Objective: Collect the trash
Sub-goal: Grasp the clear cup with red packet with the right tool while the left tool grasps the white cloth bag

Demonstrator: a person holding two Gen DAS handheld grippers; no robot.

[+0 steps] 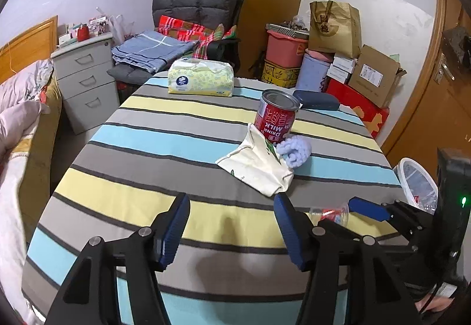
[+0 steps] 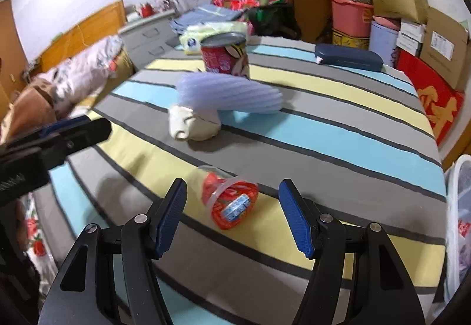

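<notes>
Trash, a crumpled red plastic cup (image 2: 231, 201), is seen lying on the striped tablecloth (image 2: 338, 124) just ahead of the widely parted right gripper (image 2: 232, 201), untouched. Nothing is held by the left gripper (image 1: 232, 216), likewise parted.

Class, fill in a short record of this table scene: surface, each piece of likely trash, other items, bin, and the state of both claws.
surface: striped tablecloth
trash 1: red milk can, upright
trash 2: crumpled cream wrapper, lying against the can's base
trash 3: lilac foam net, beside the can
trash 4: clear cup with red wrappers, on its side
other items: tissue pack; dark blue case
bin: white mesh basket, off the table's right edge
left claw: open, empty
right claw: open, the cup lying between its fingers, unpressed
</notes>
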